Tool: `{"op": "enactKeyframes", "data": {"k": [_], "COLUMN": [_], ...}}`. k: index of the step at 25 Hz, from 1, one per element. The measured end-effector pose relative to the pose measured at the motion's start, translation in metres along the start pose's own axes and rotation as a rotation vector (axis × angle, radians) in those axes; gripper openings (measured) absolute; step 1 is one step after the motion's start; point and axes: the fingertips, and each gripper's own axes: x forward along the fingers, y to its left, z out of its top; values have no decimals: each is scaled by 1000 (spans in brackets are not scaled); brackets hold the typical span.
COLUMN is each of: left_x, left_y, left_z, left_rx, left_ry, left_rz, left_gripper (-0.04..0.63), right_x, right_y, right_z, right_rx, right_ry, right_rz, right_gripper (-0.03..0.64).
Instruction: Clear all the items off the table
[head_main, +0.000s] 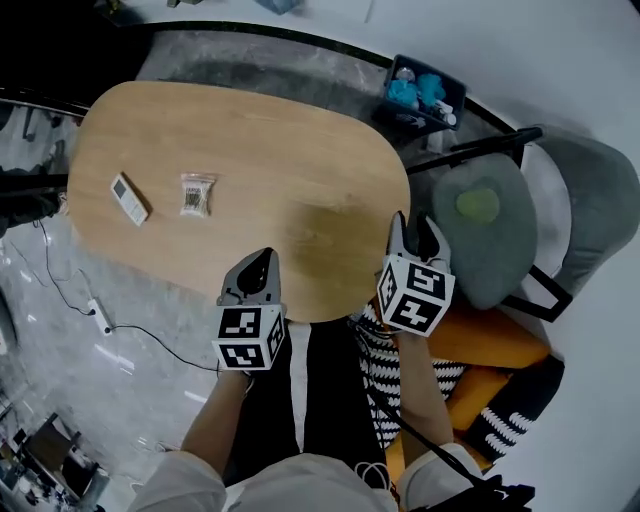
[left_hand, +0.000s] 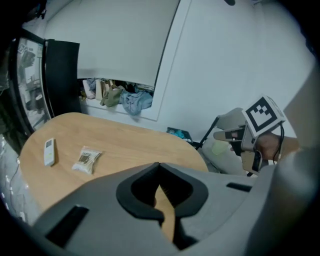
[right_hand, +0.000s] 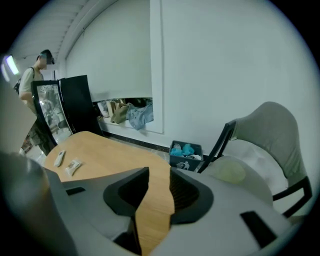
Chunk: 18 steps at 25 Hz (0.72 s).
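An oval wooden table (head_main: 260, 140) carries two things near its left end: a white remote (head_main: 130, 198) and, just right of it, a clear packet (head_main: 197, 194). Both grippers hover at the table's near edge, well away from them. My left gripper (head_main: 262, 258) has its jaws together with nothing in them. My right gripper (head_main: 417, 228) is open and empty, over the table's right end. The left gripper view shows the remote (left_hand: 49, 151) and packet (left_hand: 87, 159) far ahead to the left. In the right gripper view they are small, remote (right_hand: 59, 158) beside packet (right_hand: 74, 167).
A grey chair (head_main: 500, 250) with a pale green pad (head_main: 478, 205) stands right of the table. A blue bin (head_main: 422, 95) sits behind it. An orange and striped bag (head_main: 480, 345) lies below the right gripper. A cable and power strip (head_main: 98, 315) lie on the floor at left.
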Motion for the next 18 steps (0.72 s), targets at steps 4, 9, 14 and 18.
{"op": "enactKeyframes", "data": {"k": [4, 9, 14, 18], "left_x": [-21, -37, -67, -87], "left_y": [37, 98, 159, 203], "left_z": [-9, -18, -33, -52], "left_rx": [-63, -138, -228, -276], "left_ry": [-9, -42, -73, -74], "left_rz": [24, 90, 178, 228], "left_gripper": [0, 0, 0, 0], "right_x": [-17, -18, -8, 3], "right_y": [45, 111, 181, 243], "right_z": [0, -16, -26, -19], "right_rx": [-52, -7, -79, -149], "right_ry": [-4, 43, 72, 70], "right_rz": [0, 99, 181, 252], "right_gripper": [26, 25, 25, 25]}}
